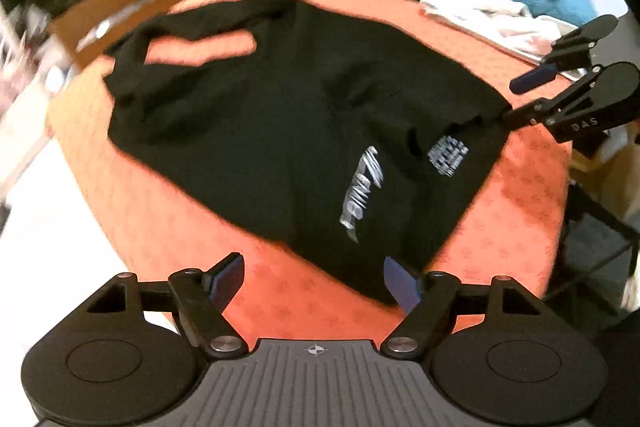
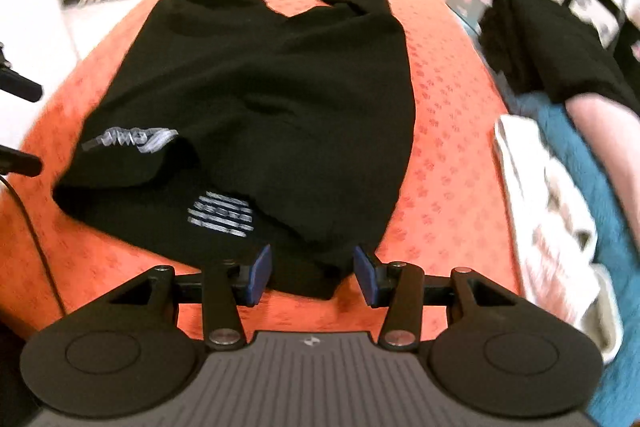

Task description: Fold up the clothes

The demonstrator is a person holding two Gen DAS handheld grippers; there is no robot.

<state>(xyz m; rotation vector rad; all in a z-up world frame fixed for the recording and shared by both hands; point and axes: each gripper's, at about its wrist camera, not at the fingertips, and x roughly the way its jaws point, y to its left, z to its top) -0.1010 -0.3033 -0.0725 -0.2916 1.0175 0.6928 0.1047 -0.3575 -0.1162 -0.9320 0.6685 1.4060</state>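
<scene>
Orange patterned tablecloth (image 1: 500, 211) over a table in a cluttered room, and a wooden chair (image 1: 120, 7) at the upper left of the left wrist view. Moving right, the black garment (image 1: 280, 115) lies spread across mid-frame, its far end bunched and looped, white print (image 1: 362, 187) too blurred to read. Left gripper (image 1: 314, 283), bottom centre, jaws wide apart, one finger at the cloth's near corner, nothing clamped, likely lining up a grab. Far right, the right gripper (image 1: 516, 99) shows "DAS" on its body; in its own view the jaws straddle the garment's near edge, parted, not yet closed. Stacked clothes (image 2: 560, 187) wait at the right, probably next
</scene>
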